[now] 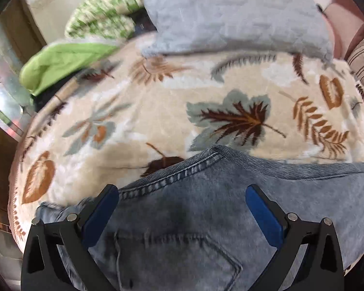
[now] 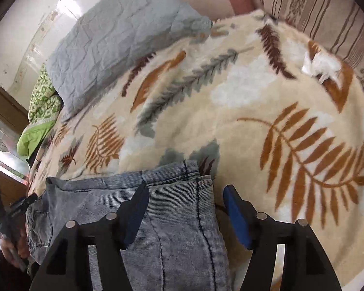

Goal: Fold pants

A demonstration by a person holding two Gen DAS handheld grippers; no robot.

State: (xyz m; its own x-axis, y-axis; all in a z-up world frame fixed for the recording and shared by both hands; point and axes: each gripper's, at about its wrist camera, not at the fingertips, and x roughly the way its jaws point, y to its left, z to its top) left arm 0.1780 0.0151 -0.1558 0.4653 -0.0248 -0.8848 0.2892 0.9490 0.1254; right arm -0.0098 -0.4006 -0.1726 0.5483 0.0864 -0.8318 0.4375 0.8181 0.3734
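Folded jeans (image 1: 206,218) on leaf blanket (image 1: 157,111)

No readable text, labels, brands or numbers showing anywhere, cream fleece blanket (image 2: 242,131) carrying only printed leaves, faded blue denim pants (image 1: 206,206) showing only plain stitching, everything else too blurred to read

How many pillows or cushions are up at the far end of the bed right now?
2 clearly: a grey-blue quilted pillow at the far left of the leaf-print blanket, and a striped cushion at the far right. The green patterned bundle beside the pillow may be bedding; more could be hidden.
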